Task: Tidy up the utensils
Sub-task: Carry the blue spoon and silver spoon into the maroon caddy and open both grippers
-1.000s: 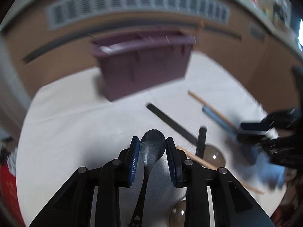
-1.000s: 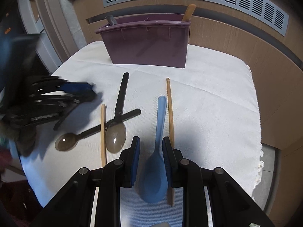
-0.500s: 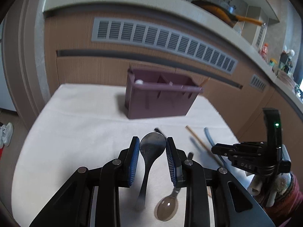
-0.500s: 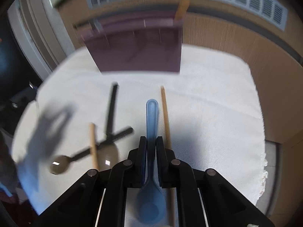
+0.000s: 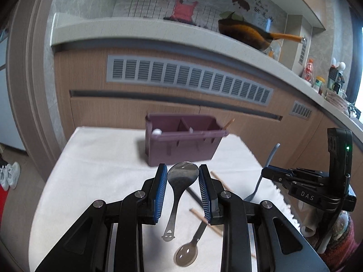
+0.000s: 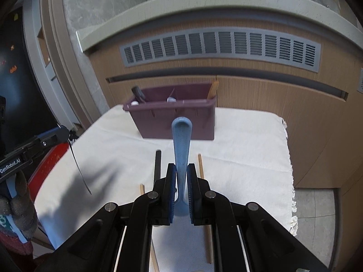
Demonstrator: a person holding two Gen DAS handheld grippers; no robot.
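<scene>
The left tongs [image 5: 182, 188] grip a metal spoon [image 5: 180, 182] by the bowl, pads on either edge, handle hanging down toward the white cloth [image 5: 99, 170] that covers the counter. The right tongs [image 6: 181, 188] are clamped on a blue spoon [image 6: 182, 140] partway down its handle, the handle end pointing up and away and the bowl low between the tong arms.

At the far end of the cloth, ahead of both tongs, stands a purple utensil box [image 5: 183, 142] with dividers. A dark handle [image 6: 138, 93] leans in its left end, a wooden stick [image 6: 212, 91] in its right end, and small white tips show inside.

On the cloth between tongs and box lie loose pieces: a clear brown spoon [image 5: 187, 252] near the left tongs, a black handle [image 6: 158, 165] pointing toward the box, and wooden chopsticks [image 6: 200, 166] just right of the blue spoon, with another [image 6: 142, 189] to the left.

In the left view, the right tongs sit off the cloth's right edge. The cloth's right side ends in a fringed edge [image 6: 292, 204], with floor beyond. Bare cloth lies left of the box and between it and the loose pieces. Behind the box rises a wooden cabinet front [image 6: 261, 95] with a grey vent.
</scene>
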